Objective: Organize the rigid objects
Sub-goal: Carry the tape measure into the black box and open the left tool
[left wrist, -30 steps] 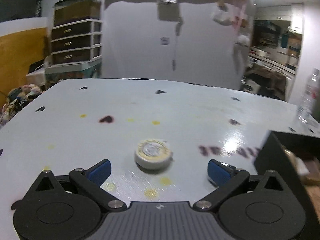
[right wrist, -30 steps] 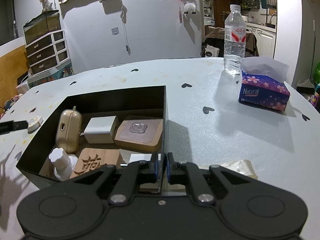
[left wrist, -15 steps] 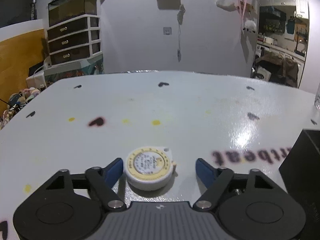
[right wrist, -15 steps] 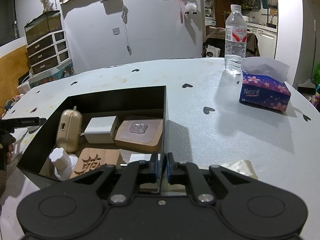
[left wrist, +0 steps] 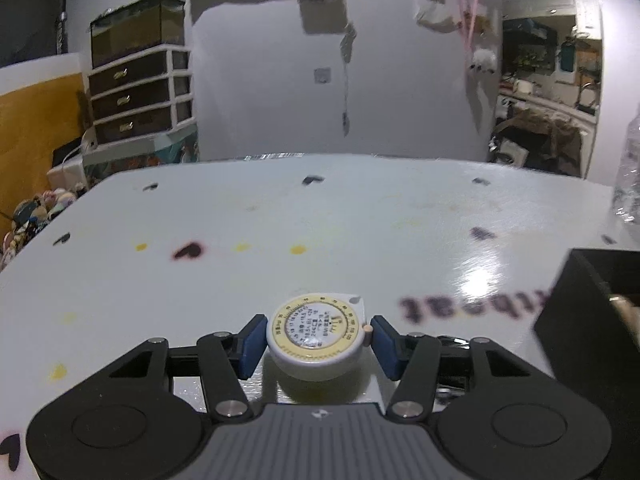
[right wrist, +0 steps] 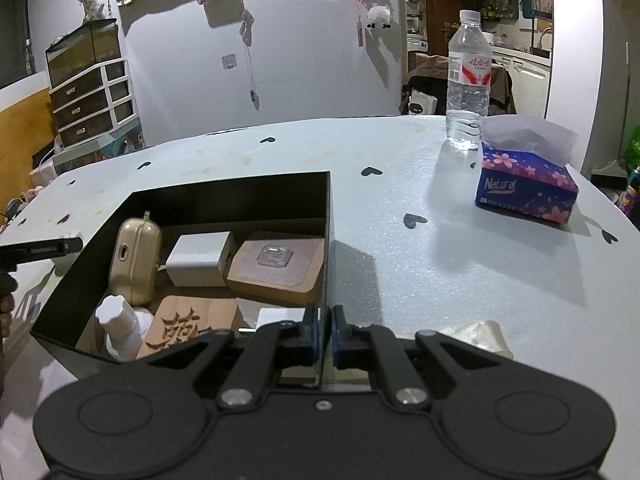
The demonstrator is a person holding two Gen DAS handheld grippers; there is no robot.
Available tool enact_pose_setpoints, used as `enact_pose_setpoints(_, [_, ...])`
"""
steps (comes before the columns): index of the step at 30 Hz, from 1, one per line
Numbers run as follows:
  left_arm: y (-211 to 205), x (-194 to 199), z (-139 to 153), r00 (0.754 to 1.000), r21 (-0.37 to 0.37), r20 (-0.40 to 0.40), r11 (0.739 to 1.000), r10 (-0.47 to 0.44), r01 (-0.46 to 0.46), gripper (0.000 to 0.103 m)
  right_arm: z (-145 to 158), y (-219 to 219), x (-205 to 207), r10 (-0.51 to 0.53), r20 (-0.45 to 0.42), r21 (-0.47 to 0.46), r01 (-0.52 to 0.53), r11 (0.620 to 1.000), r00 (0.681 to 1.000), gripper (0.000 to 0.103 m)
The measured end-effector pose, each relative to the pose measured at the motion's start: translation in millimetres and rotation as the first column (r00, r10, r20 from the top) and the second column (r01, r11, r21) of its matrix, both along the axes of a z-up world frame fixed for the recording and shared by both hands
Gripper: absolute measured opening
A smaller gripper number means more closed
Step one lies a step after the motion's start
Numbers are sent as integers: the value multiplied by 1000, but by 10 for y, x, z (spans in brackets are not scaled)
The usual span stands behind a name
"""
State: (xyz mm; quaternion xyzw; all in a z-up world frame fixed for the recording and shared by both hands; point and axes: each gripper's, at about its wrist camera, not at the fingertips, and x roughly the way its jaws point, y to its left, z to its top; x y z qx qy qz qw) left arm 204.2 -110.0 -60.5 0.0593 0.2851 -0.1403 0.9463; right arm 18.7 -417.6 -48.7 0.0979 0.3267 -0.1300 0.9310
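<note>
A round white tape measure [left wrist: 316, 336] with a yellow dial sits between the blue pads of my left gripper [left wrist: 316, 340]. The jaws are closed against its sides, and it rests on or just above the white table [left wrist: 280, 220]. My right gripper [right wrist: 326, 336] is shut on the near right wall of the black box [right wrist: 329, 240]. The box holds a gold case [right wrist: 134, 260], a white cube [right wrist: 200, 258], a brown card with a clear hook [right wrist: 276, 268], a carved wooden tile [right wrist: 188, 328] and a white bottle [right wrist: 118, 330].
The black box's corner [left wrist: 588, 320] stands right of my left gripper. A water bottle [right wrist: 468, 88] and a purple tissue box [right wrist: 524, 184] stand at the far right of the table. A crumpled wrapper [right wrist: 476, 334] lies by my right gripper. The left gripper's tip [right wrist: 44, 249] shows beside the box.
My left gripper has moved forward around the tape measure and closed from wide open onto it. My right gripper has stayed shut on the box wall.
</note>
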Motion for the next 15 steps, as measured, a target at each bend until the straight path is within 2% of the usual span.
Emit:
enact_pose_setpoints(5, [-87,-296,270,995,-48,49,995,-84,87,56,2,17,10,-8,-4,-9,8,1000,1000,5])
enact_pose_setpoints(8, [-204,-499,451,985,-81,75,983,-157,163,56,3,22,13,-12,-5,-11,12,1000,1000,5])
enact_pose_setpoints(12, [-471,-768,635,955,-126,74,947,-287,295,56,2,27,21,-17,-9,-14,16,1000,1000,5])
enact_pose_setpoints(15, [-762,-893,727,922,-165,18,908,-387,384,56,6,39,31,-20,-15,-20,19,1000,1000,5])
